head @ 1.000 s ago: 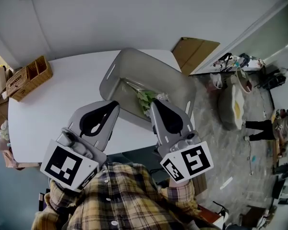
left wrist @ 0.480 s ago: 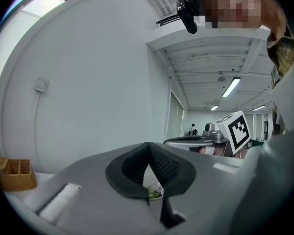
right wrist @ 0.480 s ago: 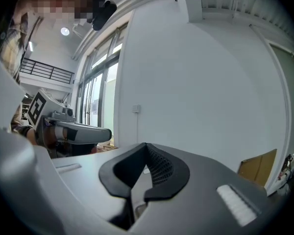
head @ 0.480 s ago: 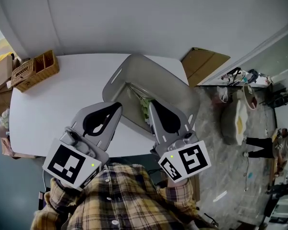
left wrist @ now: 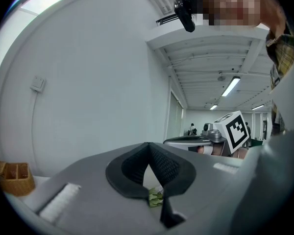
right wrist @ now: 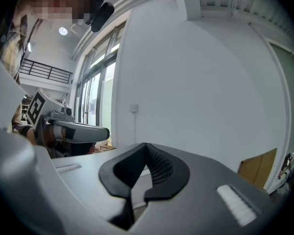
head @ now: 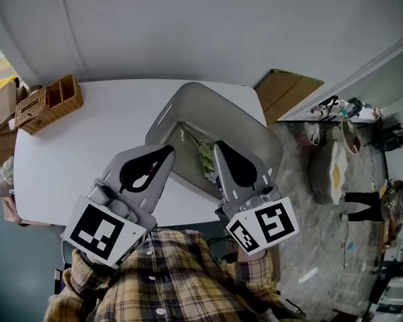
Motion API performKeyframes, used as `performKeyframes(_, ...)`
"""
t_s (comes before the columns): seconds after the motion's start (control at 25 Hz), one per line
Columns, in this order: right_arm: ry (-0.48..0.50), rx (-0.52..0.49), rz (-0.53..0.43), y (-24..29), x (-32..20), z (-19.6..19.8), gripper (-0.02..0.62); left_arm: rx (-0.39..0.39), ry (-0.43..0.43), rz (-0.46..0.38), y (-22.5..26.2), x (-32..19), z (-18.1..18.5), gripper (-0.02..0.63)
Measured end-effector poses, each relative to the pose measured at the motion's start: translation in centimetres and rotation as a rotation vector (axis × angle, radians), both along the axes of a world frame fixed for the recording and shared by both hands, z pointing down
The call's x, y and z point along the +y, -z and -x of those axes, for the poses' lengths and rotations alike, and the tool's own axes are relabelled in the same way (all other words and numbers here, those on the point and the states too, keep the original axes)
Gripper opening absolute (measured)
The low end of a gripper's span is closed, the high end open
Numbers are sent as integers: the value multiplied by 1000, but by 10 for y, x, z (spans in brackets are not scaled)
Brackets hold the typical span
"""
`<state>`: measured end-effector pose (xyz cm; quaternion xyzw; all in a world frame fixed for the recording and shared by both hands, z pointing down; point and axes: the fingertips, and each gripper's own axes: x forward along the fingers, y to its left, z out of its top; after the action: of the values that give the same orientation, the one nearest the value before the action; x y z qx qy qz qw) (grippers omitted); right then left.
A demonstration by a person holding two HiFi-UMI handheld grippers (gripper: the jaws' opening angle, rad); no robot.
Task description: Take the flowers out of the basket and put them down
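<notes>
A grey plastic basket (head: 245, 123) stands on the white table (head: 87, 139), toward its right end. A small bunch of green flowers (head: 205, 158) lies inside it near the front wall. My right gripper (head: 219, 144) is shut, its tip over the basket just right of the flowers, with nothing seen between its pads. My left gripper (head: 169, 150) is shut too and hangs over the basket's near left rim. In the left gripper view a bit of the green flowers (left wrist: 155, 198) shows below the closed left gripper (left wrist: 149, 145). The right gripper view shows the right gripper (right wrist: 146, 145) closed, facing the wall.
A wicker organiser (head: 50, 103) sits at the table's far left corner. A flat cardboard piece (head: 290, 88) leans beyond the table's right end. Cardboard boxes (head: 0, 109) stand left of the table. A person (head: 363, 198) stands on the floor at the right.
The head view has shifted a little down and left. Both grippers stay shut over the basket's near side, and the flowers still lie in the basket.
</notes>
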<state>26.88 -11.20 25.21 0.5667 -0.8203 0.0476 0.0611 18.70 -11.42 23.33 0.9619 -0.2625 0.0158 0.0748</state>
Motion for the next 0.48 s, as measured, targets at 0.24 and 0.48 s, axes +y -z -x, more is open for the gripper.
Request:
performKeyframes(0.24,-19,18,2,-5,-9,-5,6,-7,-11,7,-6,-4,2,12)
performKeyframes(0.48,-27,42,37,-10,-17,-14,6,-13,-12,14,-12,-9,4,12)
